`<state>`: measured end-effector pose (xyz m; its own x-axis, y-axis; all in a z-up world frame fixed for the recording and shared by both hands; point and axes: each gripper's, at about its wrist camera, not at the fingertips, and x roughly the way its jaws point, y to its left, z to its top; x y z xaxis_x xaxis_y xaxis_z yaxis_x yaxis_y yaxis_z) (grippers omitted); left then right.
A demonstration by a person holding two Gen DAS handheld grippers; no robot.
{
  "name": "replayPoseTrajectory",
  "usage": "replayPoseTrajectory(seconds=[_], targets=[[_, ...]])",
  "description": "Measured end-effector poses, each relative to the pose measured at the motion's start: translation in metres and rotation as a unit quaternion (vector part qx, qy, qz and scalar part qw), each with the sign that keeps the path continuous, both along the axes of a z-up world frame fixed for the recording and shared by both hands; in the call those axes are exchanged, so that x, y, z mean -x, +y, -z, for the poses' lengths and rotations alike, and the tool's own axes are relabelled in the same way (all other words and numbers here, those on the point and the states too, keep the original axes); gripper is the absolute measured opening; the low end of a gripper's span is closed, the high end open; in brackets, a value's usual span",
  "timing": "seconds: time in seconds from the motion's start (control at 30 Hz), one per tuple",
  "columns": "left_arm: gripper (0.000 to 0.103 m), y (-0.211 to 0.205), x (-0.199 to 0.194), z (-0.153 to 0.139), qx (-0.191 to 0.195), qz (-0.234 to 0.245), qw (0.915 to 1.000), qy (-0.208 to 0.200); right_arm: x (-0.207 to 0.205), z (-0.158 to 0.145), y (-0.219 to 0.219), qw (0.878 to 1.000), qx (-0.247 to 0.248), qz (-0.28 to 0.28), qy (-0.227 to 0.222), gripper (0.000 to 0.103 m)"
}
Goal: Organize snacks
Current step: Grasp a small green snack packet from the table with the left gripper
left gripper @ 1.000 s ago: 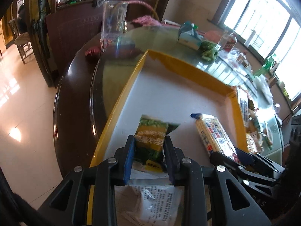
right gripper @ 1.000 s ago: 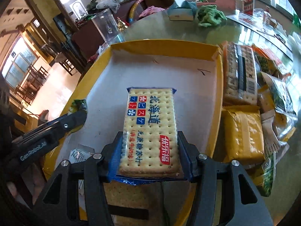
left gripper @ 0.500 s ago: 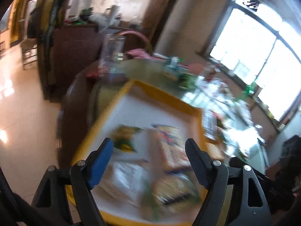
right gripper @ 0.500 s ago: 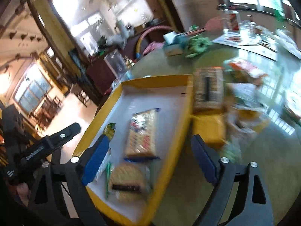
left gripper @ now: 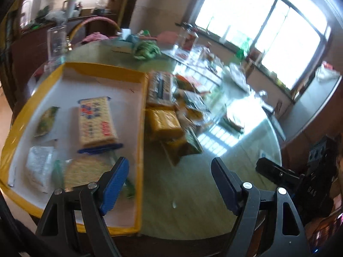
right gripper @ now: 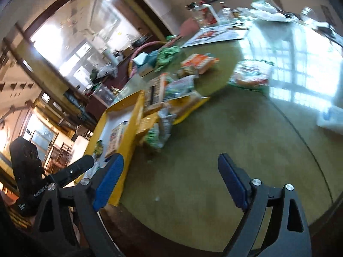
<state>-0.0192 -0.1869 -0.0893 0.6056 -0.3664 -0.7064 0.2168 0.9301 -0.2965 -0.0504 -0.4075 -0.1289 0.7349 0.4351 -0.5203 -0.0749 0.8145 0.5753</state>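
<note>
A yellow tray [left gripper: 140,111] with a white floor lies on the glass table. In it lie a cracker pack [left gripper: 95,122], a small green packet [left gripper: 46,121], a clear white packet [left gripper: 39,170] and a pale biscuit pack [left gripper: 85,171]. A pile of loose snack packs [left gripper: 169,115] lies right of the tray. My left gripper [left gripper: 170,171] is open and empty above the tray's near right corner. My right gripper [right gripper: 170,171] is open and empty over bare table, right of the tray [right gripper: 131,126] and the pile [right gripper: 171,98].
A clear jar [left gripper: 55,42], a tissue box [left gripper: 125,44] and a green cloth [left gripper: 145,50] stand beyond the tray. Bottles, papers and bags [right gripper: 225,21] crowd the far table by the windows. An orange pack [right gripper: 199,62] lies apart. The table edge [right gripper: 321,220] curves near right.
Both grippers have opened, leaving the green packet and the cracker pack in the tray, and have pulled back and swung right toward the loose pile.
</note>
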Motion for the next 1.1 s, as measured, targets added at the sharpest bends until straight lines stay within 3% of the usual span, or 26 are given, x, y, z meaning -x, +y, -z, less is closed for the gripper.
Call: replayPoseTrajectory(seconds=[0.17, 0.3, 0.4, 0.43, 0.53, 0.67, 0.77, 0.87, 1.0, 1.1], targets=[[0.079, -0.043, -0.019, 0.020, -0.080, 0.055, 0.9950, 0.021, 0.001, 0.017, -0.020, 0.999, -0.006, 0.037, 0.035, 0.089], [0.079, -0.085, -0.035, 0.037, -0.200, 0.105, 0.9742, 0.003, 0.000, 0.028, -0.029, 0.998, -0.030, 0.027, 0.044, 0.089], [0.079, -0.097, -0.052, 0.047, -0.235, 0.116, 0.9651, 0.007, 0.001, 0.029, -0.032, 0.999, -0.034, 0.018, 0.039, 0.089], [0.077, -0.096, -0.057, 0.049, -0.232, 0.114, 0.9660, 0.011, 0.002, 0.029, -0.032, 0.999, -0.035, 0.017, 0.038, 0.089], [0.044, -0.093, -0.059, 0.048, -0.207, 0.123, 0.9695, 0.045, 0.005, 0.028, -0.031, 0.999, -0.029, 0.015, 0.034, 0.089], [0.044, -0.089, -0.049, 0.039, -0.151, 0.150, 0.9758, 0.051, 0.004, 0.028, -0.035, 0.999, -0.029, 0.019, 0.033, 0.089], [0.048, -0.084, -0.050, 0.036, -0.149, 0.133, 0.9788, 0.046, 0.002, 0.029, -0.035, 0.999, -0.032, 0.018, 0.035, 0.089], [0.060, -0.087, -0.051, 0.035, -0.150, 0.134, 0.9783, 0.048, 0.001, 0.029, -0.034, 0.999, -0.032, 0.016, 0.036, 0.089], [0.059, -0.108, -0.055, 0.040, -0.184, 0.159, 0.9693, 0.032, 0.002, 0.028, -0.033, 0.999, -0.029, 0.017, 0.037, 0.089], [0.049, -0.112, -0.048, 0.045, -0.200, 0.179, 0.9628, 0.034, 0.004, 0.026, -0.034, 0.999, -0.029, 0.019, 0.034, 0.089]])
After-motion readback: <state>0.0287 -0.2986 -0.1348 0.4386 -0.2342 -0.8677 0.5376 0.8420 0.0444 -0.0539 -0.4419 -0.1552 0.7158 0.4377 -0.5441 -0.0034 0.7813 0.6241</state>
